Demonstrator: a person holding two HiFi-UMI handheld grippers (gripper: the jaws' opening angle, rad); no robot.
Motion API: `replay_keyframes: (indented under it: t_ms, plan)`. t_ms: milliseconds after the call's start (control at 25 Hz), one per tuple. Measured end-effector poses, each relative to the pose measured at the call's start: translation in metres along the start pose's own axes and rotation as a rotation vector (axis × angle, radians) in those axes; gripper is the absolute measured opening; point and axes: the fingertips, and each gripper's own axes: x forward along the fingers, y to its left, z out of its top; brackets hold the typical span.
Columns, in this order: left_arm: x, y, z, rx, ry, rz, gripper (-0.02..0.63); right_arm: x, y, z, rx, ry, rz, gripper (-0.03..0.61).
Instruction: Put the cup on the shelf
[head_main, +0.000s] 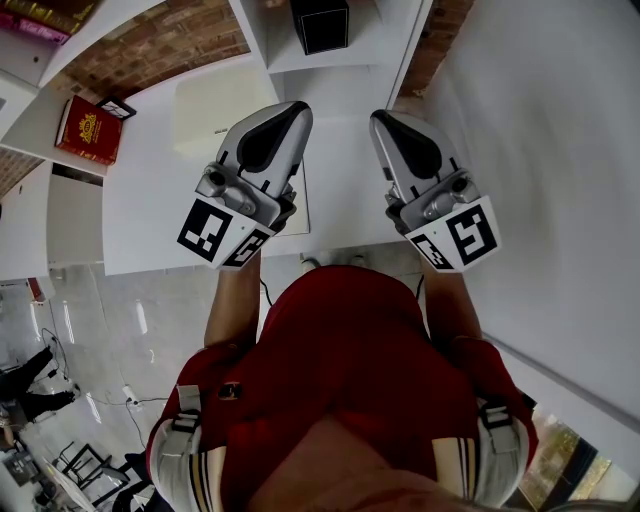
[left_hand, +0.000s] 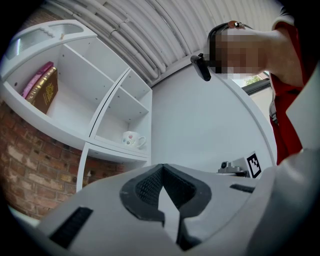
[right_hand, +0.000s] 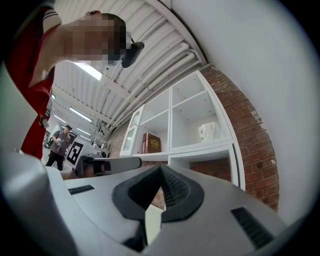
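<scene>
— Two empty tools: why are our left tool (left_hand: 163, 175) and right tool (right_hand: 160, 172) pinched shut?
— Done, we judge: the cup (left_hand: 132, 139) stands in the shelf (left_hand: 115, 150), eleven o'clock from the left tool.

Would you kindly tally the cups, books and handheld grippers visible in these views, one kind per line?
Cups: 1, the cup on the shelf.
Books: 2, pink book and red book.
Grippers: 2, left gripper and right gripper.
Total: 5.
</scene>
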Motion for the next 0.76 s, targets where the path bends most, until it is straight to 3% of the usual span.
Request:
replay_keyframes:
  t_ms: [760]
  plan:
    - [-0.0019, 0.0012, -0.003, -0.004, 0.01, -0.009, 0.006, -0.0003, 0.0029, -0.0071, 0.011, 0.01, -0.004, -0.003]
